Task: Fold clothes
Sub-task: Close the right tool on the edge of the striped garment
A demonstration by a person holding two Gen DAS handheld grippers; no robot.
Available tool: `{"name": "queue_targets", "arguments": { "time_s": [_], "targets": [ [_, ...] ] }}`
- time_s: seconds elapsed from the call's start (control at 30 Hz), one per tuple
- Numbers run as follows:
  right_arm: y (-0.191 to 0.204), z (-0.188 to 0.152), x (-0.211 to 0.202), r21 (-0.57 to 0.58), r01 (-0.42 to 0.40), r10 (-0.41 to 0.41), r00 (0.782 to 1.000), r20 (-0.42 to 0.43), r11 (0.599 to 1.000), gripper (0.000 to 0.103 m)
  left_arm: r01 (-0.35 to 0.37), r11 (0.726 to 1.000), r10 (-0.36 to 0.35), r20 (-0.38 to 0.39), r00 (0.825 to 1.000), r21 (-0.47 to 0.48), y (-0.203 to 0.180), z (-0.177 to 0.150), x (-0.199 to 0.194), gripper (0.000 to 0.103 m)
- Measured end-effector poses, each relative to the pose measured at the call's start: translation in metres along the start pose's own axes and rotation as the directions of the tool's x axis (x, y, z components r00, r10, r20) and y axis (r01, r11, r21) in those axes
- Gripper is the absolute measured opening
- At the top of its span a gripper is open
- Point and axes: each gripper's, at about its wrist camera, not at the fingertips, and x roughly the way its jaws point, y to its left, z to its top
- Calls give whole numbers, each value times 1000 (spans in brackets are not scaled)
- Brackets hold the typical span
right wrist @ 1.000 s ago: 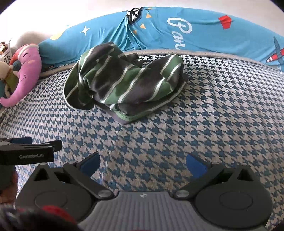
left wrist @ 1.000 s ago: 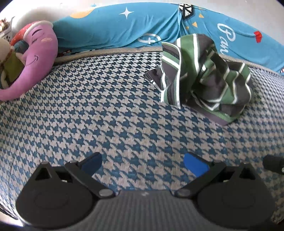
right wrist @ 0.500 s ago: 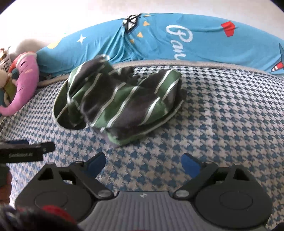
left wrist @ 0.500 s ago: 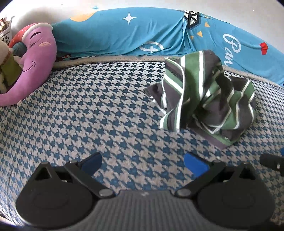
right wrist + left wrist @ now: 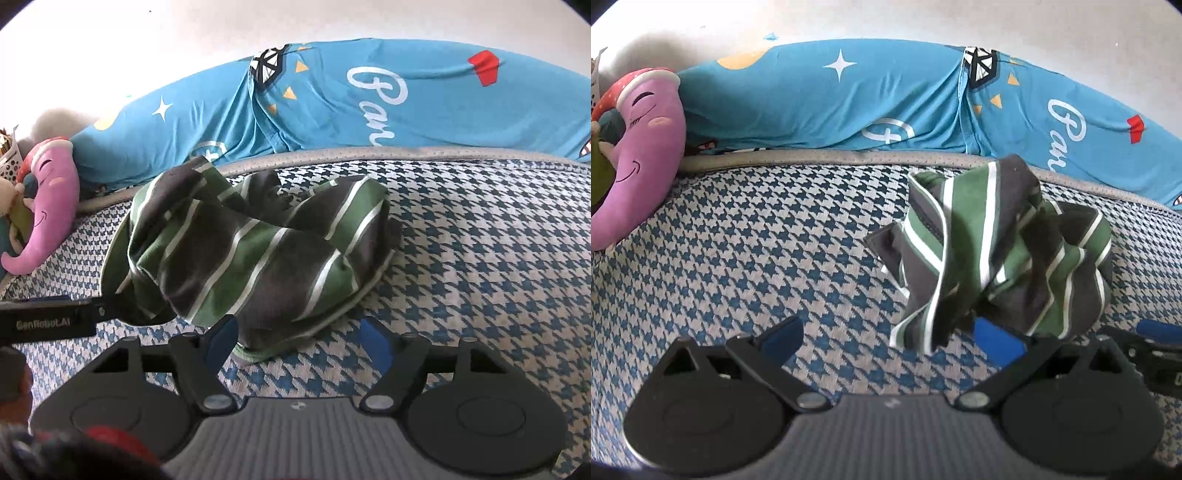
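Since half a second ago both tools have come in on the striped garment [image 5: 1004, 251], which now fills far more of each view. The left tool [image 5: 890, 338] is spread wide, one blue pad on bare cover and the other tucked just under the garment's near hanging edge. The right tool [image 5: 301, 338] is also spread, though narrower than it was, with the garment's near green hem lying between its pads; neither tool pinches anything yet.

The garment, crumpled in green, dark grey and white stripes, sits heaped on the bed [image 5: 757, 240] near its far edge. The bed wears a blue-and-white houndstooth cover with a grey piped border. Along that far edge lies a long blue bolster [image 5: 849, 99] printed with stars and white lettering, against a pale wall. A pink plush toy [image 5: 639, 147] leans at the far left corner.

The lettering on the bolster is cut off by the garment and the frame. The tip of the right tool shows only as a dark sliver at the right edge of the left view. In the right view's lower left corner something red and blurred cannot be made out.
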Motion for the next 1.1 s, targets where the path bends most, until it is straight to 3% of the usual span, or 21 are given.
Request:
{"name": "queue_targets", "arguments": {
  "time_s": [0.3,0.8,1.1],
  "targets": [
    [5,-5,7,-8,-11,11,1000,-18,1000,81,-3,999,2,25,1000,42,-5,-10,-7,103],
    [-2,8,12,51,-72,70,997,34,996,82,-48,997,51,43,998,-53,21,-7,-8,100],
    [25,14,33,-30,-140,142,988,55,990,92,-63,995,65,29,997,-76,30,-5,-5,103]
  ]
}}
